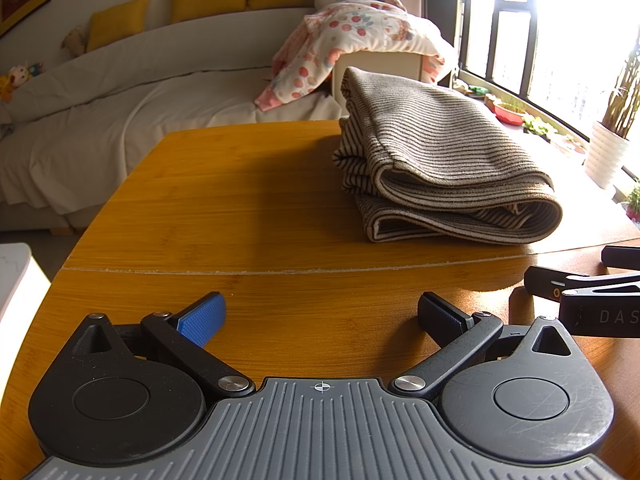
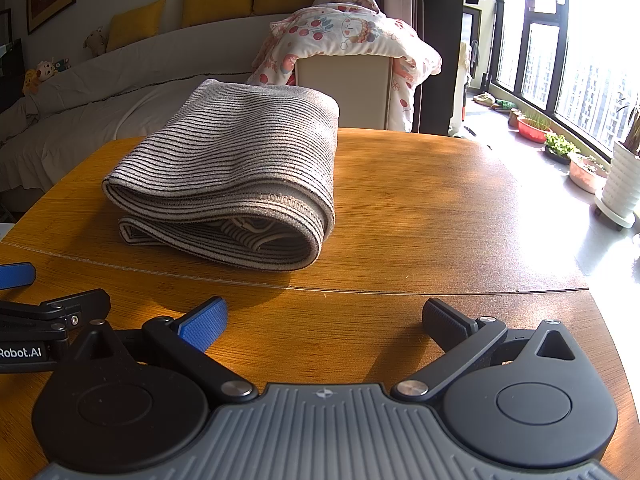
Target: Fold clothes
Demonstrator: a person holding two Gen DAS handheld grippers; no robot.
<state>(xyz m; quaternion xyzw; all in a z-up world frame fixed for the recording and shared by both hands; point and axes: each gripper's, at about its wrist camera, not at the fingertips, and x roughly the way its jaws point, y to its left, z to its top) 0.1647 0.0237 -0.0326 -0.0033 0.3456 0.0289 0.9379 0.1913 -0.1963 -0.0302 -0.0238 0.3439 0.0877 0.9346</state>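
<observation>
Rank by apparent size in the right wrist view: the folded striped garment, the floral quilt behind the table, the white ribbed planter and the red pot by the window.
1. folded striped garment, though nearest the camera
2. floral quilt
3. white ribbed planter, partly cut off by the frame edge
4. red pot

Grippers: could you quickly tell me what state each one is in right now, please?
Left gripper: open, holding nothing, over the table.
Right gripper: open, holding nothing, short of the folded striped garment.
</observation>
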